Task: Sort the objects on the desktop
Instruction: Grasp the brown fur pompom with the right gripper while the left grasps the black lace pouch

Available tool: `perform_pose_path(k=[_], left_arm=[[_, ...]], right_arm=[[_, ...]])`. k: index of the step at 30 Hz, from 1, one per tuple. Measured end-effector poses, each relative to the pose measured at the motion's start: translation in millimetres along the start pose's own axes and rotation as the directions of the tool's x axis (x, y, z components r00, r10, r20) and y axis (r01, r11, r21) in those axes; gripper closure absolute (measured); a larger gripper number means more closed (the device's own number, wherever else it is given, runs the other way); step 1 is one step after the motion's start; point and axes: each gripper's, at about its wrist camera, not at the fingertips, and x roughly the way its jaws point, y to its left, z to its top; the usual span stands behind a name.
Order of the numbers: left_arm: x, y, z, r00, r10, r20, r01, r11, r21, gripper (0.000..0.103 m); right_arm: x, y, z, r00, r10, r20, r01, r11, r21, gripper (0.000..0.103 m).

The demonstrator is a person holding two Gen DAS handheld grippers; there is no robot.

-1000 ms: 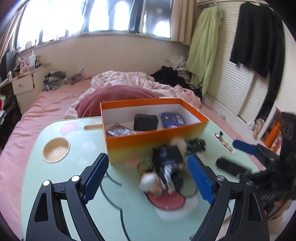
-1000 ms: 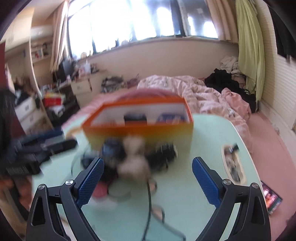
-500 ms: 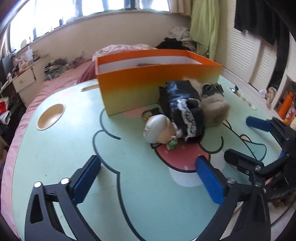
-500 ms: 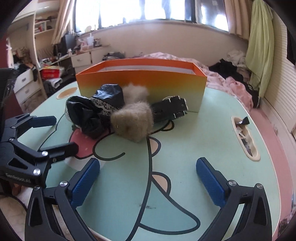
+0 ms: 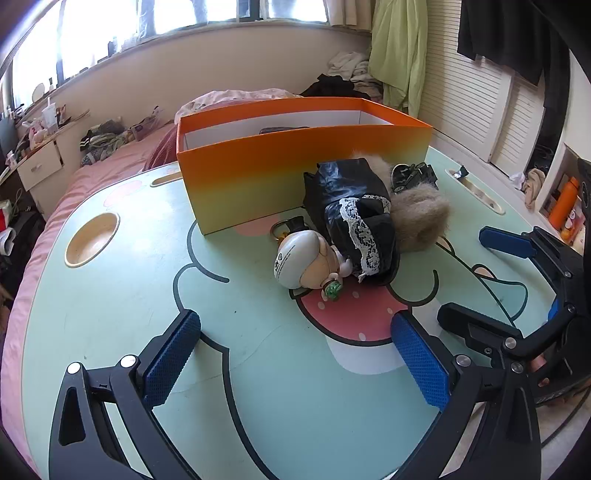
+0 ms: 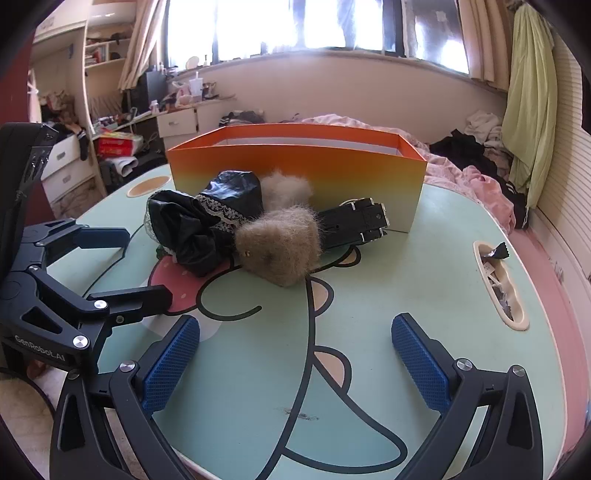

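Both the left gripper (image 5: 295,354) and the right gripper (image 6: 295,358) have just been spreading their jaws and now stand wide apart over the mint-green table (image 5: 258,398), nothing between them. A doll (image 5: 332,240) in a black lace-trimmed dress, its tan fur (image 6: 279,247) hiding part of a studded black strap (image 6: 354,221), lies just before the orange box (image 5: 295,173). The box's tall front wall hides nearly all its contents; one dark item inside cannot be identified.

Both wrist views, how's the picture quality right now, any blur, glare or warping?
Left wrist view: sharp, the orange box and doll crisp; the window blows out white; fisheye bends the table edge. Right wrist view: also sharp, fur on the plush piece distinct; window overexposed; dark vignette in the corners.
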Motion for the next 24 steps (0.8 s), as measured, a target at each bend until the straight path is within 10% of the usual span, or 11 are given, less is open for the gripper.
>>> perform_pose_path(k=[24], left_arm=[[-0.5, -0.4, -0.6, 1.000, 0.002, 0.000, -0.002, 1.000, -0.002, 0.001]], right_arm=[[-2.4, -1.2, 0.1, 1.000, -0.009, 0.004, 0.009, 1.000, 0.001, 0.000]])
